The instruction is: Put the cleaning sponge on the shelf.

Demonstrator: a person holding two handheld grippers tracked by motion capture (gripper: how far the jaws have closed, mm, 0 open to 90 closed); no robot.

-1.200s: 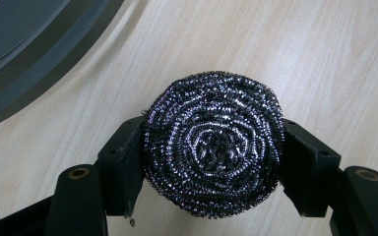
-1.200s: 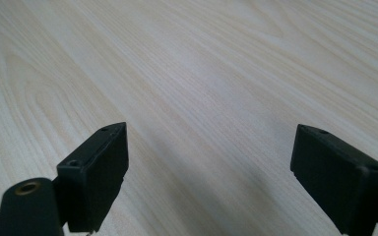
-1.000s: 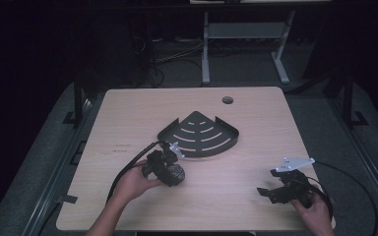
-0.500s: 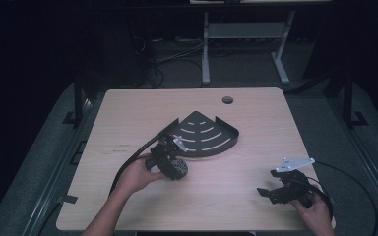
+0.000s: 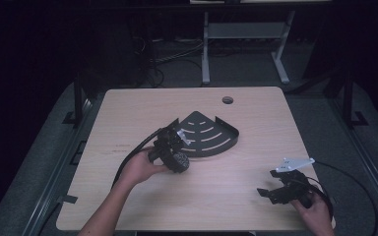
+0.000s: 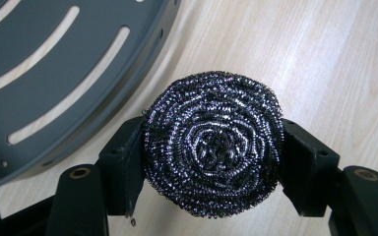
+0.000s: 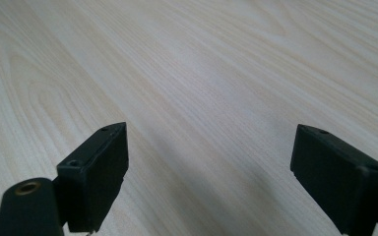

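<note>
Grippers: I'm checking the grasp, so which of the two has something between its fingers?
The left gripper: it clamps a round steel-wool scourer; the right gripper is open.

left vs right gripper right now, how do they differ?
Left gripper is shut on the steel scourer; right gripper is open with nothing between its jaws. In the high view the left sits mid-table beside the slotted grey shelf; the right sits near the table's front right corner, apart from both. Both have black jaws and are hand-held.

The high view was dim, the room beyond the table (image 5: 256, 196) nearly black. Both gripper views looked bright, perhaps slightly soft at the nearest edges.
</note>
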